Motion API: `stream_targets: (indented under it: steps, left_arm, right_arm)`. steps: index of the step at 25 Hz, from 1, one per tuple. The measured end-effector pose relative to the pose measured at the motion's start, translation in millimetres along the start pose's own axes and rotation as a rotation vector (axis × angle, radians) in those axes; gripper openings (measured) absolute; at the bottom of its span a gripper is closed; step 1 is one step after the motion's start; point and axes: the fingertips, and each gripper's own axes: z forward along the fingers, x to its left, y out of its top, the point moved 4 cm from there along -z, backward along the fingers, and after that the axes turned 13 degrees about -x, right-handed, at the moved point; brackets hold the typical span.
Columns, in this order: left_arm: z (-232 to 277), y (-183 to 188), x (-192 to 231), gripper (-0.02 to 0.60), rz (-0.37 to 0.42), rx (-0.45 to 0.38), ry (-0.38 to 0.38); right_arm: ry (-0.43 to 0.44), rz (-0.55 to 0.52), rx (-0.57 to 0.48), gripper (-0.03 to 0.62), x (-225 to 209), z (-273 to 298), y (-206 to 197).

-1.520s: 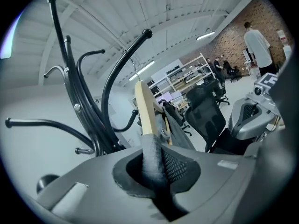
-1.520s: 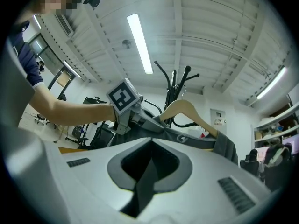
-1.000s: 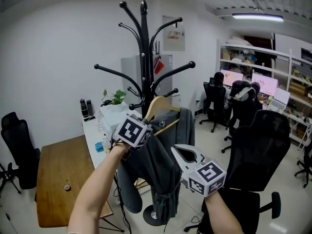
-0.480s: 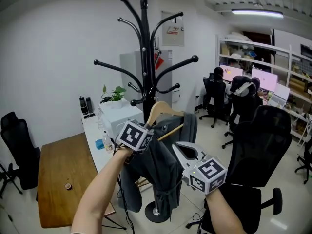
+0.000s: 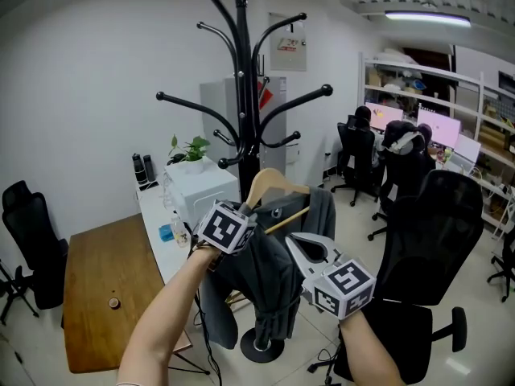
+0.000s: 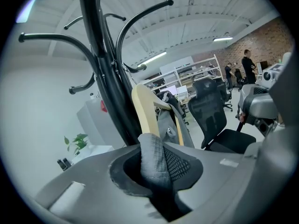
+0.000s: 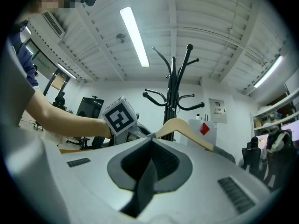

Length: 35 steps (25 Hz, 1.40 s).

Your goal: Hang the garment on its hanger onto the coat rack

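Note:
The black coat rack point(image 5: 241, 95) stands in front of me, its lower hooks just above a wooden hanger point(image 5: 273, 190) that carries a grey garment point(image 5: 273, 288). Whether the hanger's hook rests on a rack arm is hidden. My left gripper point(image 5: 251, 215) is at the hanger's left shoulder. In the left gripper view a fold of the garment point(image 6: 152, 162) stands between the jaws, which have just been opening and no longer pinch it; hanger point(image 6: 145, 111) and rack point(image 6: 100, 55) rise behind. My right gripper point(image 5: 294, 246) hovers shut and empty right of the garment, looking at the hanger point(image 7: 187, 129).
A black office chair point(image 5: 426, 240) stands close on the right. A wooden table point(image 5: 105, 296) and a white cabinet point(image 5: 193, 195) with a plant are to the left of the rack. The rack's round base point(image 5: 261, 348) sits on the floor. People sit at desks point(image 5: 402, 147) far right.
The left gripper, hanger and garment have sunk a little against the rack's hooks. The right gripper has stayed in place.

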Motion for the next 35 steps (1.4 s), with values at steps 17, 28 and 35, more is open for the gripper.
stream_targets:
  steps: [17, 28, 35]
  left_arm:
    - [-78.1, 73.9, -30.1, 0.026, 0.107, -0.306, 0.114]
    - [-71.3, -16.7, -113.0, 0.005, -0.198, -0.28, -0.014]
    - [-57.9, -64.9, -137.9, 0.005, -0.34, -0.235, -0.018]
  right_arm:
    - [-0.035, 0.015, 0.024, 0.0, -12.5, -10.5, -11.0]
    - [-0.067, 0.082, 0.092, 0.0, -7.5, -41.7, -47.3]
    - [-0.054, 0.168, 0.134, 0.0, 2.6, -66.0, -77.5]
